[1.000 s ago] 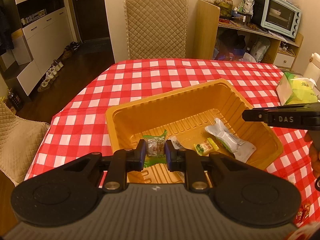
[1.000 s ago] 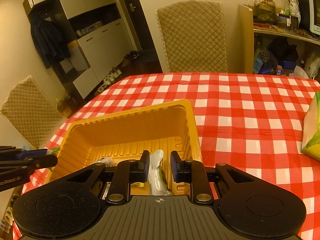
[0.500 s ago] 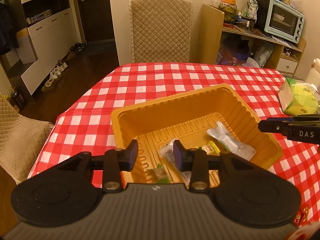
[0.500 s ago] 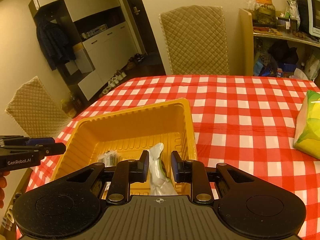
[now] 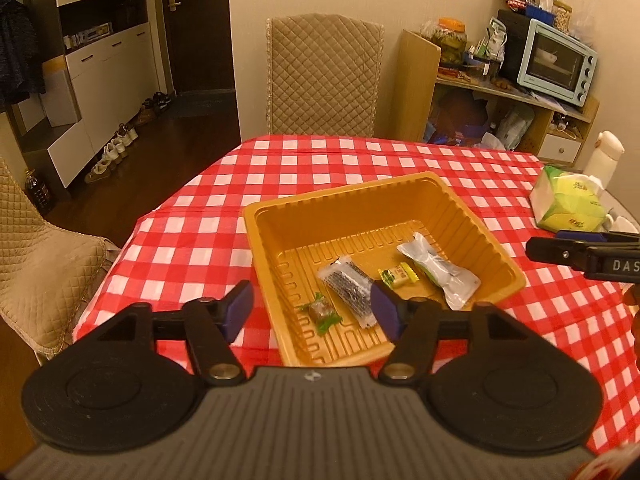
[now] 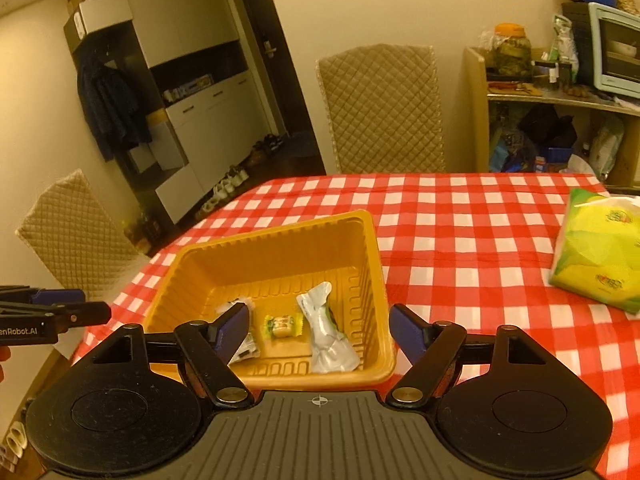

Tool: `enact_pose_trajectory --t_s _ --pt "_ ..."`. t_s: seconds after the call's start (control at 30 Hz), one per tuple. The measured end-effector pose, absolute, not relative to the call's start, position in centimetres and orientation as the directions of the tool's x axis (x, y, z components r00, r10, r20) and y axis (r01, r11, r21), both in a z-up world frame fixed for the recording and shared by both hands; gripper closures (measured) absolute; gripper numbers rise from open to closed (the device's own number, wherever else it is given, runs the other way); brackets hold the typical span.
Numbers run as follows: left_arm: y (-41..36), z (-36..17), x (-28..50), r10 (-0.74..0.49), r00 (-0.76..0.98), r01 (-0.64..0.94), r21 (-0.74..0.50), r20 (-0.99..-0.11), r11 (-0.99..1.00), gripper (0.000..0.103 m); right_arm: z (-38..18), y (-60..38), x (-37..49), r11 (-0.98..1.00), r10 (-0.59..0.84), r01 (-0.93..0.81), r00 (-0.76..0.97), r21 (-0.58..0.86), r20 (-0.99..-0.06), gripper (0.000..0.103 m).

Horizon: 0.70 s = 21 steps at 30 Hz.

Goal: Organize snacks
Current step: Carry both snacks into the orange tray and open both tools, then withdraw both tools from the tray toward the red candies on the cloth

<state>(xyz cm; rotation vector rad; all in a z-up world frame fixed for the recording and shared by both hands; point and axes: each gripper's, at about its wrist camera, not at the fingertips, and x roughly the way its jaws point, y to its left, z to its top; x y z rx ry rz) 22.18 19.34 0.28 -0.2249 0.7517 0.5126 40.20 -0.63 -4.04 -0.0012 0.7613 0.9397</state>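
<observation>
Home dining room: checkered table [image 5: 360, 156], toaster oven [image 5: 556, 62]

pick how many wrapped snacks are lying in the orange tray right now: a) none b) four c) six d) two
b: the left wrist view shows four in the orange tray: a green-wrapped candy, a dark clear-wrapped bar, a small yellow candy and a long white packet.

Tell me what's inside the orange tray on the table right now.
The orange tray holds four wrapped snacks: a silver pouch, a small yellow candy, a clear packet of dark pieces and a green-wrapped sweet. Its near corner sits behind the left gripper.
</observation>
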Motion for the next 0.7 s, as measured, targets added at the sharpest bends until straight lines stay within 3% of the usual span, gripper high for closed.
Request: enact_pose_trajectory --t_s 0.2,0.7 --pt "17.6 1.7 19.4 0.337 0.626 -0.496 -0.025 -0.703 0.868 0.033 -1.9 -3.2 37.2 0.628 0.73 -0.703 0.385 0.333 -0.565 0.022" --pt "13.0 4.2 10.7 0.243 0.676 -0.394 -0.062 -0.696 0.917 0.03 0.7 -10.2 27.2 0.713 0.671 -0.615 0.46 0.336 -0.582 0.02"
